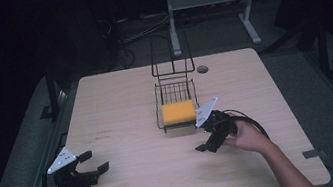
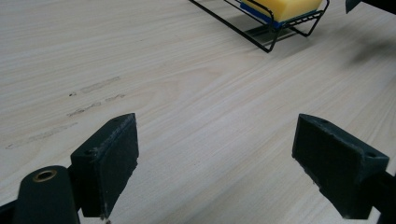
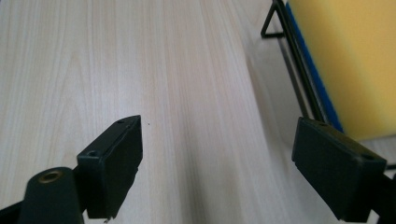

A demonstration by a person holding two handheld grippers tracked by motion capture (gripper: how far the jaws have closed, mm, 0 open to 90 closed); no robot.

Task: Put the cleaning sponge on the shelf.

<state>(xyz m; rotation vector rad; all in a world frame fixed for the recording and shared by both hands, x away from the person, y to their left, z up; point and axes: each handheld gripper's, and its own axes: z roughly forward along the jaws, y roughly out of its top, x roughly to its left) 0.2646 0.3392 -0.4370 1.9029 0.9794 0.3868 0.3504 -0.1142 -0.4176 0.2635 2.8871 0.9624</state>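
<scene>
One spongy yellow block (image 1: 178, 112), wire rack (image 1: 173, 80)

Each hand carries a black two-jaw gripper: the left gripper (image 1: 95, 162) and the right gripper (image 1: 200, 136) both wear a pale grey three-cornered plate on top. The jaws are flat black blocks with small screw holes. A black cable (image 1: 256, 127) loops away. Forearms are bare, sleeveless.

Pale wooden table (image 1: 121, 105) with wire rack (image 1: 176, 103)
</scene>
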